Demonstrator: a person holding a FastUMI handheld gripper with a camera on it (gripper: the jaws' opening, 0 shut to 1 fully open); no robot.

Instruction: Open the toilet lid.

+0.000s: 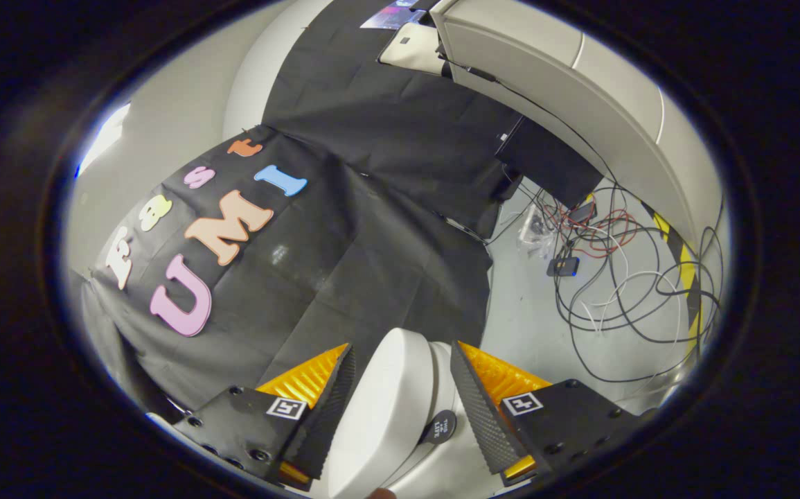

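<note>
The white toilet lid [386, 409] shows edge-on between my two fingers, its rounded rim reaching just past the fingertips. My gripper [403, 346] is open, with its fingers on either side of the lid. The left finger [327, 416] lies against the lid's side. The right finger [483, 409] stands a little off it, and a second white part with a round dark sticker [439, 426] shows in that gap. The rest of the toilet is hidden below the fingers.
A black cloth wall [372, 208] hangs ahead and to the left. To the right, beyond the fingers, is grey floor [531, 312] with a tangle of cables [621, 277] and a small black box [563, 266]. A pale curved panel [580, 104] and yellow-black tape [687, 270] border it.
</note>
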